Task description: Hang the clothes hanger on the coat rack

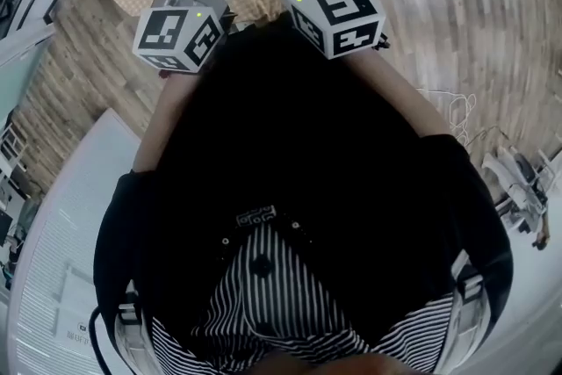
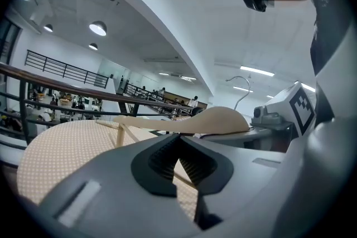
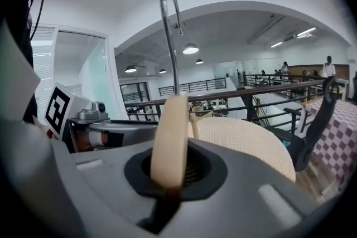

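We are clamping the hanger (image 3: 169,136) in the right gripper (image 3: 173,173), left gripper (image 2: 179,142) closed on nothing; hanging is not yet done, no rack in view.

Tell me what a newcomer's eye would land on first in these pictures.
The pale wooden hanger stands clamped edge-on in the right tongs, its steel hook rising above them. Beyond it lies a round beige tabletop, and in the head view two black-and-white marker cubes sit side by side.
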{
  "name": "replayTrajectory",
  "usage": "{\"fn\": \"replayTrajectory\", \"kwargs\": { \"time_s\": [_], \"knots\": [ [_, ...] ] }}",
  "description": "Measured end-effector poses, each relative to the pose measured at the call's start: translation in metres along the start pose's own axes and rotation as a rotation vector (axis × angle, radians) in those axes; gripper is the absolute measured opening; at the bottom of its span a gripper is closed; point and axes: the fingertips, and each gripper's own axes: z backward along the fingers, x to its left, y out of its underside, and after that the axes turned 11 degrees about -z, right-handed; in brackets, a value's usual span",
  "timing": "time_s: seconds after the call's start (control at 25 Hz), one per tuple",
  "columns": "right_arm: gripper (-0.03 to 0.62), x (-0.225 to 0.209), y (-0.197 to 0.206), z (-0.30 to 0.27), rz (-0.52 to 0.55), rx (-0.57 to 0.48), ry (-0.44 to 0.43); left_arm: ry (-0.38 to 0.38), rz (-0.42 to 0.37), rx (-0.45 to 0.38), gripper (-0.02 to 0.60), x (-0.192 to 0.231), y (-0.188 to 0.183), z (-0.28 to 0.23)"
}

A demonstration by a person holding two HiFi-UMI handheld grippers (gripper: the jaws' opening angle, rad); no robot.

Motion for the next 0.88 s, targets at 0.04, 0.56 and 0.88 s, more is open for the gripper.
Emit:
{"fn": "replayTrajectory", "kwargs": {
  "time_s": [0.04, 0.56, 0.88],
  "knots": [
    [0.002, -0.004, -0.005, 0.001, 0.008, 0.0, -0.018, -0.019, -0.002, 0.005, 0.003, -0.001, -0.002, -0.005],
    [0.002, -0.023, -0.036, 0.01, 0.02, -0.059, -0.127, -0.148, -0.034, 0.026, 0.003, -0.012, -0.011, -0.015],
    [0.002, -0.076, -0.055, 0.023, -0.025, -0.091, -0.126, -0.144, -0.042, 0.069, 0.003, -0.035, -0.011, -0.057]
  ]
}}
